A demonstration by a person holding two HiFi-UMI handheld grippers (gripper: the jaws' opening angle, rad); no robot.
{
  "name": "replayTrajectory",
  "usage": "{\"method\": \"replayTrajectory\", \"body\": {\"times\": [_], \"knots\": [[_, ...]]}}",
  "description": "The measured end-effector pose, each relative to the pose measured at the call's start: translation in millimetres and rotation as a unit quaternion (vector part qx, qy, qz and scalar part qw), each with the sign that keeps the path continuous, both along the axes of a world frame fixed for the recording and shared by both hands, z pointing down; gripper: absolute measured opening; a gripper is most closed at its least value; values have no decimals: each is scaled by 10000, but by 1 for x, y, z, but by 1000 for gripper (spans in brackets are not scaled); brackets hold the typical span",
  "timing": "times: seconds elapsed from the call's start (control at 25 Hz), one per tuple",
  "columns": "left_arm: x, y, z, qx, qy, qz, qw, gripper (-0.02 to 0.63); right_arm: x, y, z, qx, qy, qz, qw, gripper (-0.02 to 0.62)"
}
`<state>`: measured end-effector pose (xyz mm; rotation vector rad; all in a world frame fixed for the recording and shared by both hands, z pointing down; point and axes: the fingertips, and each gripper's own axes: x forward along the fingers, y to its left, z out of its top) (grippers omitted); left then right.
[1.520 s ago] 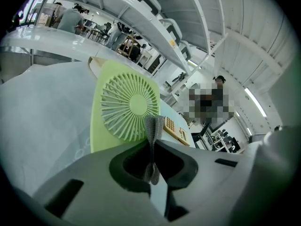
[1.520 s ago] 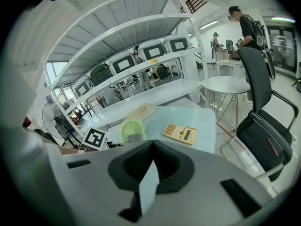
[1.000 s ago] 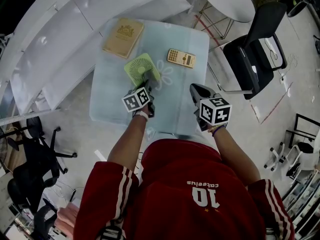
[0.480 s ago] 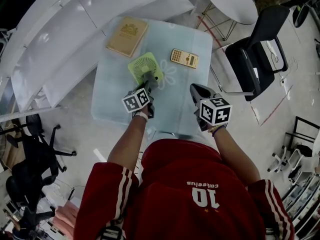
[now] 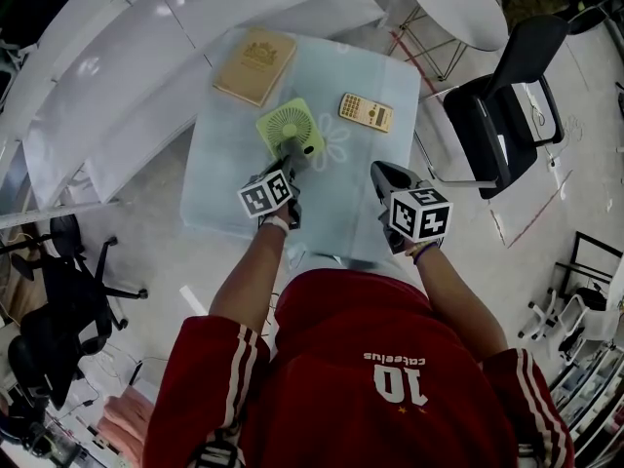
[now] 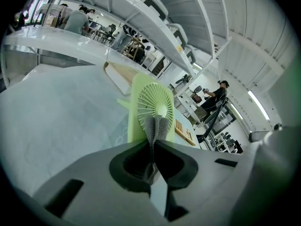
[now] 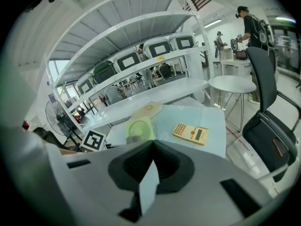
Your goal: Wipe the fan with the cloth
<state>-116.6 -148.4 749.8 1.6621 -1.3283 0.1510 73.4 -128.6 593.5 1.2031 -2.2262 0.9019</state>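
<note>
Left claw point(image 6: 153, 144) pinches grey cloth point(image 6: 155, 126) before the green fan point(image 6: 151, 98); right claw point(image 7: 151, 144) is closed, empty.

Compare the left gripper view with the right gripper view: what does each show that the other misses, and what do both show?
Only the left gripper view: the grey cloth pinched in the jaws of the left gripper, its tip in front of the green fan.
Only the right gripper view: the right gripper with jaws together and nothing between them, the left gripper's marker cube, the black chair and a round white table.
Both: the fan, the yellow calculator and the tan book.
</note>
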Motion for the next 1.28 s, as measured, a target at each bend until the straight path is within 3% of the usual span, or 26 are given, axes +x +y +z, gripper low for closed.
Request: {"method": "replayTrajectory", "body": {"times": [1.28], "knots": [[-54, 26, 4, -103, -114, -217, 9996, 28, -43, -1, -2, 54, -29, -236, 9997, 5]]}}
